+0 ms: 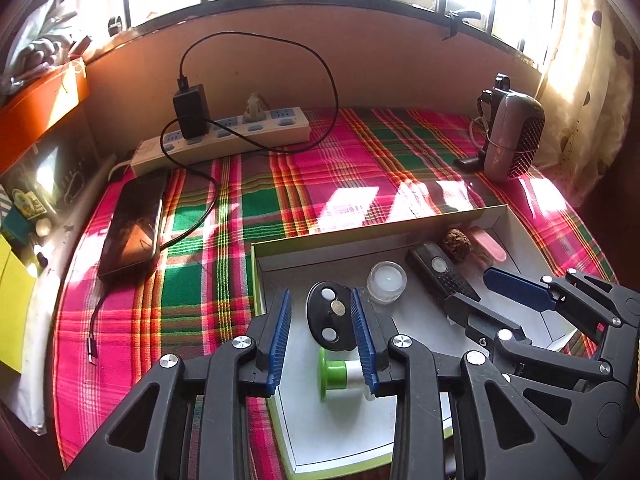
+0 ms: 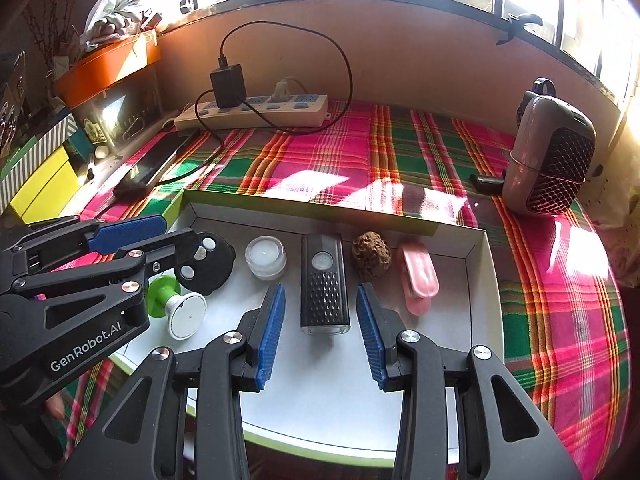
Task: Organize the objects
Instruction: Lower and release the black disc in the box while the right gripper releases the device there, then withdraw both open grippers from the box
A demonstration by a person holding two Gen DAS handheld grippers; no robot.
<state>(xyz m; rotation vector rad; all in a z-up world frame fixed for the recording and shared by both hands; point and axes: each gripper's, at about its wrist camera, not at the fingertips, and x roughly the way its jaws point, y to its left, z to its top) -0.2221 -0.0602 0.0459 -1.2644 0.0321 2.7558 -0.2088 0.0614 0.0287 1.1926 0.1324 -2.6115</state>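
Left gripper point(image 1: 322, 340): we hold it with jaws apart, pads clear of the black disc point(image 1: 330, 318) lying between them; the green spool point(image 1: 340, 374) lies just under and behind the tips.
Right gripper point(image 2: 320, 332): we hold it parted, pads either side of the black torch point(image 2: 323, 284), not pressing it.
Box point(image 2: 476, 280): shallow white tray with a green rim, under both grippers, holding everything.
Torch, handling: we judge it rigid, fairly light, ribbed lower half gives grip; take it across its long sides.
Disc, handling: flat, hard, thin; pinch its narrow edges.
Small jar point(image 2: 266, 257): ahead, between both grippers; clear, smooth, likely slippery.
Looks: brown lump point(image 2: 371, 255) and pink clip point(image 2: 418, 276) sit ahead-right of the right gripper.
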